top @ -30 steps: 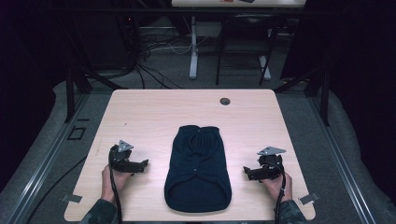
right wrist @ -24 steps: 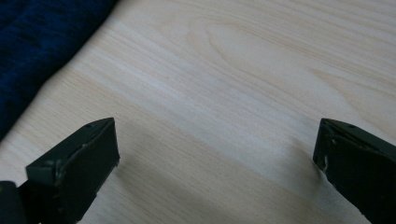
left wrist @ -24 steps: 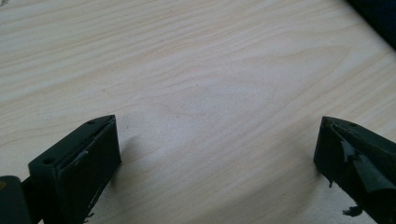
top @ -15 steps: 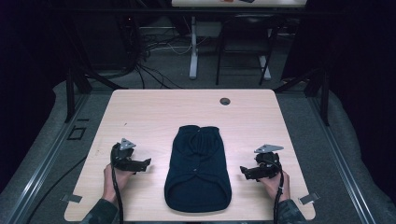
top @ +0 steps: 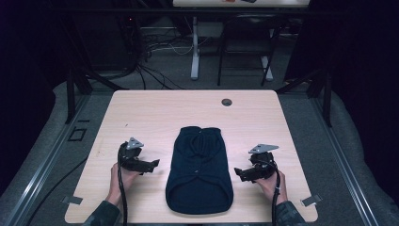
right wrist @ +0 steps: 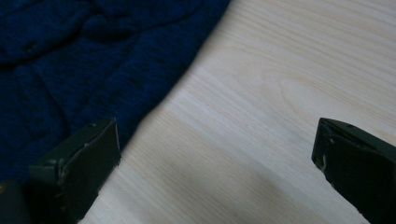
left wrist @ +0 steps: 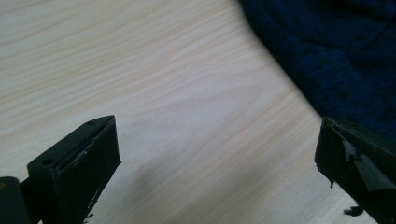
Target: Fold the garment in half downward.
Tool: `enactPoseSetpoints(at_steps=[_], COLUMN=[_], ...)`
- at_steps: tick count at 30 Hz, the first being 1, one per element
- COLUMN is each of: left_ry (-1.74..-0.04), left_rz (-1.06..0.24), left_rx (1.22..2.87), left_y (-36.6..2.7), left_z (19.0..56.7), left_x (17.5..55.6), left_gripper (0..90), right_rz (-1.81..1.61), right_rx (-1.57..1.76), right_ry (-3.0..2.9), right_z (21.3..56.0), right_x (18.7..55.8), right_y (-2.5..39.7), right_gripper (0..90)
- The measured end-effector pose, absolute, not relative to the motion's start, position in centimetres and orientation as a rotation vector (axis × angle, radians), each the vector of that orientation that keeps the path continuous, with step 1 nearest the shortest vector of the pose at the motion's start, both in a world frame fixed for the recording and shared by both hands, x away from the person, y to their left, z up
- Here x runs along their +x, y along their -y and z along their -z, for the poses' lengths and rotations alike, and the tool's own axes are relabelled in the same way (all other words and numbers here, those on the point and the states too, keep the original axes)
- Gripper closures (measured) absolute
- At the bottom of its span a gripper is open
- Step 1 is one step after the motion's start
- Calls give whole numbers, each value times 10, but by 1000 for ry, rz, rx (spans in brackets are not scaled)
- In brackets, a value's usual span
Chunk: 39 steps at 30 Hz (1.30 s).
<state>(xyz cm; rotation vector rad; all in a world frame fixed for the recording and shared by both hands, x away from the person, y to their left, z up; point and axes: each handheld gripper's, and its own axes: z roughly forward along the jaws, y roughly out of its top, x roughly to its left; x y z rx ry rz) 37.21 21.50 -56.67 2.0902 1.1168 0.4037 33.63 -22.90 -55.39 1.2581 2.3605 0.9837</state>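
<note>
Both claws, left gripper (top: 153, 165) and right gripper (top: 239, 173), wide open and empty, have edged inward toward the navy sweater (top: 200, 169) mid-desk (top: 150, 113), grab imminent.

A dark navy knitted sweater (top: 199, 172) lies flat on the table, near the middle of its six o'clock half. It is folded into a long narrow shape that runs from twelve to six o'clock. The six o'clock end is wider and rounded and sits close to the table edge; the twelve o'clock end is narrower and squared off. The knit (left wrist: 343, 60) shows soft ridges and shallow folds (right wrist: 70, 51) near its edges
</note>
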Motion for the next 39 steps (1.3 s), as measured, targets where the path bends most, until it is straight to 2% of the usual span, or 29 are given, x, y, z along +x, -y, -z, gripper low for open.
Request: enactPoseSetpoints(at_steps=[21,32,39], left_ry=[-1056,-1072,-1101], left_rz=[-331,-318,-335], left_rx=[2137,2143,2120], left_y=[-180,-167,-152], left_z=[561,555,548], left_x=[389,415,437], left_gripper=[1,0,2], right_rz=[-1037,-1019,-1012], right_rx=[1193,1223,1230], right_ry=[-2444,-2458,-2424], right_z=[542,542,539], right_x=[359,391,417], right_y=[196,187,176], right_gripper=[15,4,45])
